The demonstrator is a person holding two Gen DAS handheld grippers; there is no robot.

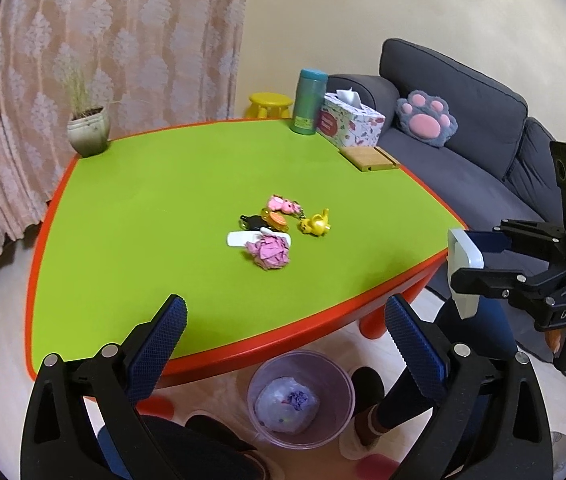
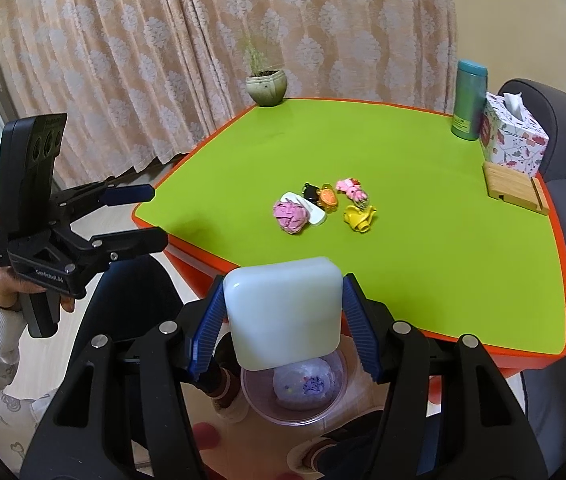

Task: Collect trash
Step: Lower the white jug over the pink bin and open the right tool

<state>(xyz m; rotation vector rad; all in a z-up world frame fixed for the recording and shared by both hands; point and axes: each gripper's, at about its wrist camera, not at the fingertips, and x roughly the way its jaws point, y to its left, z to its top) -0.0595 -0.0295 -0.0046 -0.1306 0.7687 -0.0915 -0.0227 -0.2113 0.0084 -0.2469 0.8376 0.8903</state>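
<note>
My right gripper is shut on a white rounded box and holds it above the clear trash bin on the floor by the table's near edge. It also shows in the left wrist view, box between its fingers. My left gripper is open and empty, over the table's front edge above the bin. A crumpled pink paper ball lies mid-table against a flat white piece.
Small toy keychains lie behind the paper ball. A plant pot, teal bottle, tissue box and wooden stand line the green table's far edges. A grey sofa stands to the right.
</note>
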